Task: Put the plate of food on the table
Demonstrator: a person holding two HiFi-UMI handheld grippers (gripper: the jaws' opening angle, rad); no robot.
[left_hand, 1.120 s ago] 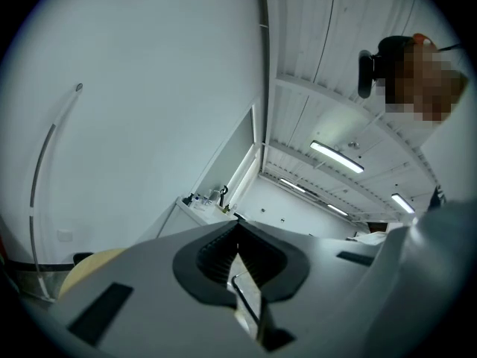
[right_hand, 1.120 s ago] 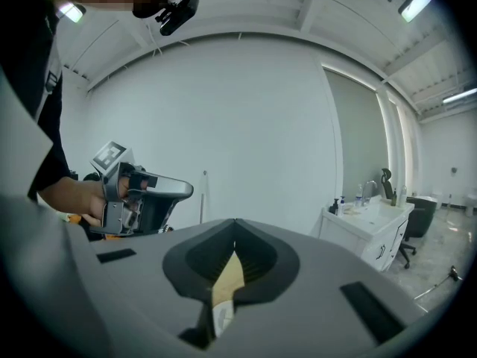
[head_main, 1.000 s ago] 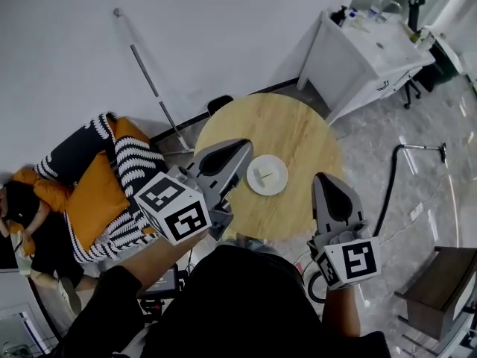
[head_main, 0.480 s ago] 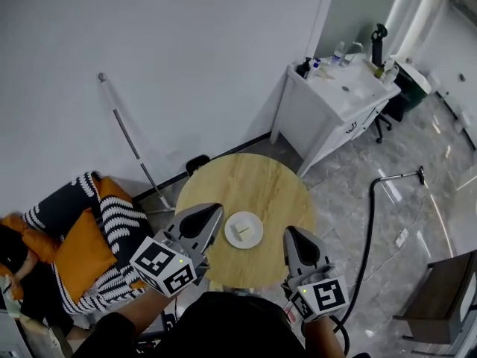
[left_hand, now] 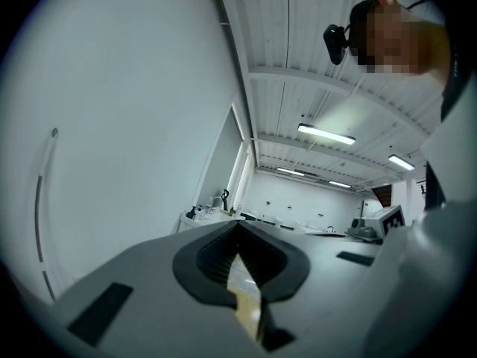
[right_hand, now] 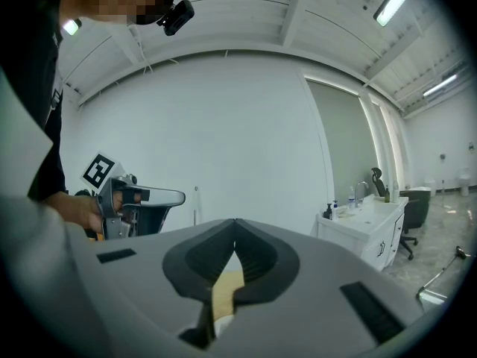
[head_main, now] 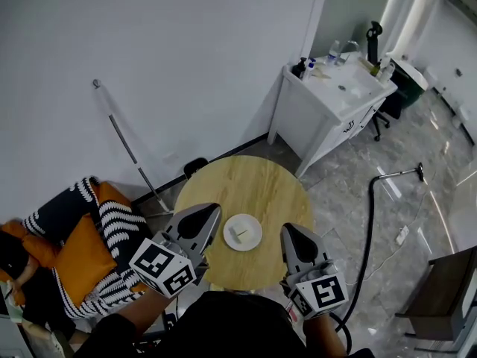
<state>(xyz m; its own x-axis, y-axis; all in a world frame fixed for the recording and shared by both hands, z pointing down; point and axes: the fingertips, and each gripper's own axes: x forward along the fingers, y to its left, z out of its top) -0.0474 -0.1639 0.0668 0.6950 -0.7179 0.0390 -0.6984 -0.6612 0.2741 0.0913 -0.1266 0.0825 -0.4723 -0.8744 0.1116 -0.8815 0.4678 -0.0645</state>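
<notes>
1. Hovering over the near edge of the round wooden worktop [head_main: 246,183], the left gripper [head_main: 215,209] and right gripper [head_main: 286,228] point away from the person, flanking the plate [head_main: 252,237]
2. Both pairs of fingers are clenched together, grasping nothing
3. White and round, the plate sits on the worktop towards its near edge, carrying a small pale piece of food [head_main: 240,233]
4. Black-and-white square markers cover each gripper's cube

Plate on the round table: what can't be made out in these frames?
- Food on the plate: head view, too small to identify.
- Plate in both gripper views: hidden behind the shut left gripper and right gripper; only a tan sliver shows.
- Near edge of the table: head view, covered by the person's body.
</notes>
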